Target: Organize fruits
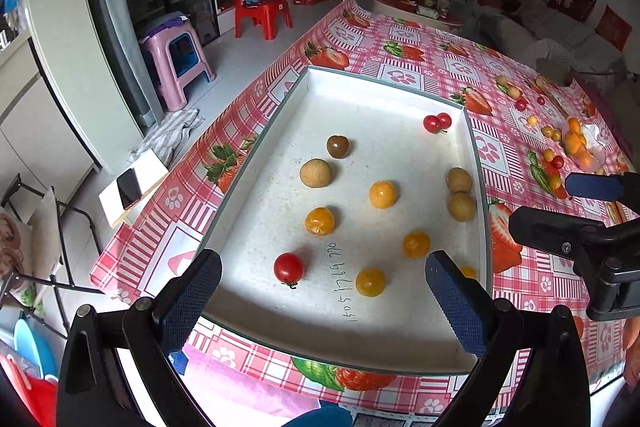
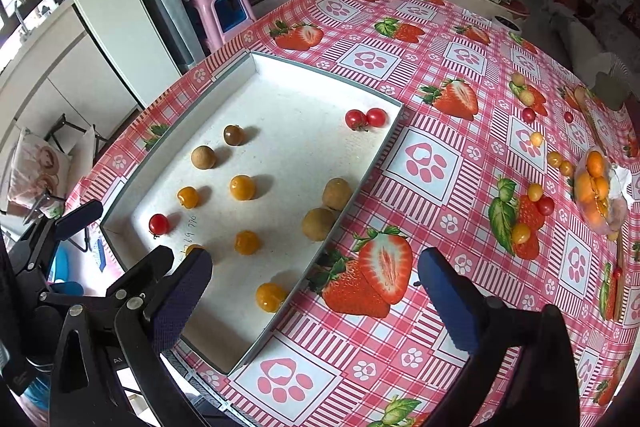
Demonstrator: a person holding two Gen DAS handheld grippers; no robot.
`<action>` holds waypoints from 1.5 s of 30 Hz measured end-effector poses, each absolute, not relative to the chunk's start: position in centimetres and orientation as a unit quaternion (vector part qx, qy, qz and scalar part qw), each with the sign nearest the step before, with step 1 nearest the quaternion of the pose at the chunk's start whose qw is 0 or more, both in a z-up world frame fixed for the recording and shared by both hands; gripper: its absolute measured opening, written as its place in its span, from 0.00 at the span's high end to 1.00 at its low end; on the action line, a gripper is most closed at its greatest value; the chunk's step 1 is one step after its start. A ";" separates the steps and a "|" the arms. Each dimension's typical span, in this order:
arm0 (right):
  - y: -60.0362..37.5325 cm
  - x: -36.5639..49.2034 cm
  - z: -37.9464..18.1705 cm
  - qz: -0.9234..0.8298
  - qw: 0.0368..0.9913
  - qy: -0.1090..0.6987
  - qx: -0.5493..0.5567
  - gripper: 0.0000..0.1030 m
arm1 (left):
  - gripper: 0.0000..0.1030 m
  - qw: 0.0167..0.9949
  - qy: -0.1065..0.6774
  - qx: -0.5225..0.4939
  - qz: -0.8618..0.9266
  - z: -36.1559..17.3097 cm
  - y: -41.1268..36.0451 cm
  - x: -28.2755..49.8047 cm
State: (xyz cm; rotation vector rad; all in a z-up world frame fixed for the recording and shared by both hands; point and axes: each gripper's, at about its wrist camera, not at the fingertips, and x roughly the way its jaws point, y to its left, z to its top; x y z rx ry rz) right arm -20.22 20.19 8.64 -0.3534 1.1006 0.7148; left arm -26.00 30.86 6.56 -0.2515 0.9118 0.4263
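A: Your left gripper hangs over the near end of the white tray, its fingers spread wide with nothing between them.

B: And your right gripper?

A: Spread wide too, and empty. It sits over the tray's near right corner and the strawberry-print cloth on the bench. From the left wrist view you can see it coming in from the right.

B: Where do your fruits lie?

A: Most are in the tray. A red cherry tomato lies near the left fingers, with a yellow tomato just right of it beside some handwritten digits. Farther in you have three more yellow ones, and another is partly hidden behind your right-hand finger.

B: The brown ones?

A: A tan round fruit sits left of centre with a dark brownish tomato just beyond it. Two tan fruits touch each other against the right wall. A pair of red tomatoes, touching, lies in the far right corner.

B: Anything outside the tray?

A: Yes. To the right on the bench, a clear bag of orange fruits lies near the edge, with loose red and yellow tomatoes scattered beside it and pale fruits farther back.
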 end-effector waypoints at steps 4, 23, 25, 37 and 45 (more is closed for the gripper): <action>20.0 -21.1 8.8 0.331 0.779 0.506 -0.164 0.00 | 0.00 0.871 0.432 -0.105 0.209 6.6 30.3 -26.6; 17.3 -23.9 8.2 0.322 0.792 0.496 -0.149 0.00 | 0.00 0.878 0.430 -0.058 0.202 6.5 26.7 -28.4; 17.1 -24.0 8.2 0.322 0.793 0.495 -0.148 0.00 | 0.00 0.877 0.432 -0.055 0.204 6.4 26.5 -28.4; 16.5 -23.9 7.8 0.324 0.792 0.496 -0.146 0.00 | 0.00 0.873 0.437 -0.053 0.211 6.2 26.1 -28.4; 16.7 -23.7 7.4 0.328 0.790 0.495 -0.152 0.00 | 0.00 0.868 0.446 -0.060 0.212 5.6 26.2 -28.3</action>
